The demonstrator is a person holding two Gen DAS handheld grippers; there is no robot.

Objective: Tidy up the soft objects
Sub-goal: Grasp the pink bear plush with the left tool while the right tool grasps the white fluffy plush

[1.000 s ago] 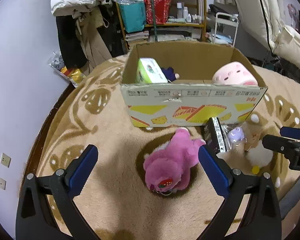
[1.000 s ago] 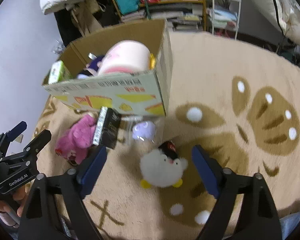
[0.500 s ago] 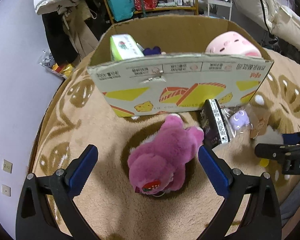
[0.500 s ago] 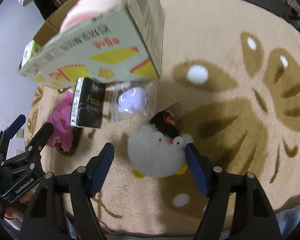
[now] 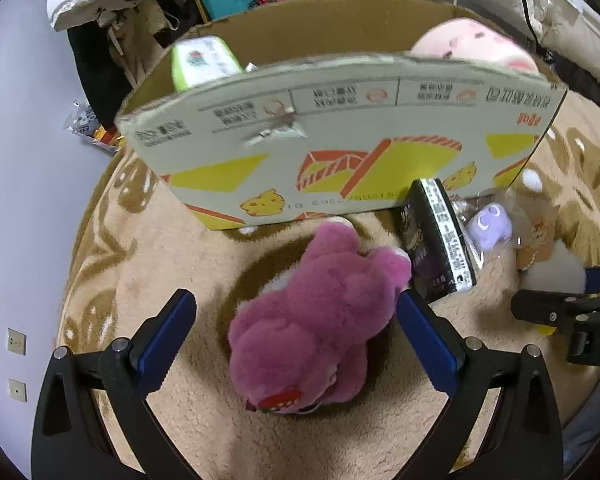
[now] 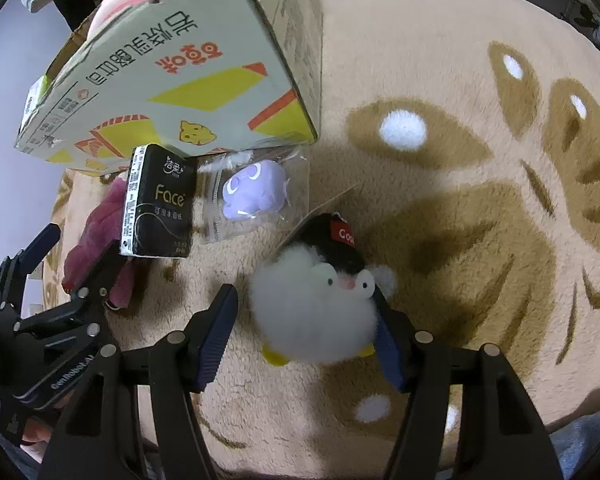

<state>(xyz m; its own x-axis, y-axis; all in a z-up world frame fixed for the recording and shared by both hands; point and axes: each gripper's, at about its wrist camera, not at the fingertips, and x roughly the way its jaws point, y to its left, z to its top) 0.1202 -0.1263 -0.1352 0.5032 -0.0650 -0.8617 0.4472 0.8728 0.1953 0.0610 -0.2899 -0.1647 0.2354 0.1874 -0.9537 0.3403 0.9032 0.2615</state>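
A pink plush bear lies on the beige rug in front of the cardboard box. My left gripper straddles it, open, with a clear gap at the left pad. A white penguin plush with a black cap sits between the fingers of my right gripper. Its jaws are closing; the right pad touches the fur and the left pad stands just off it. A pink round plush and a green tissue pack are inside the box.
A black tissue pack leans against the box front, beside a purple toy in a clear bag. The patterned rug stretches to the right. Shelves, hanging coats and a cart stand behind the box.
Both grippers have come down over their plush toys, which look larger now. The right jaws have narrowed around the penguin. The left jaws stay wide.
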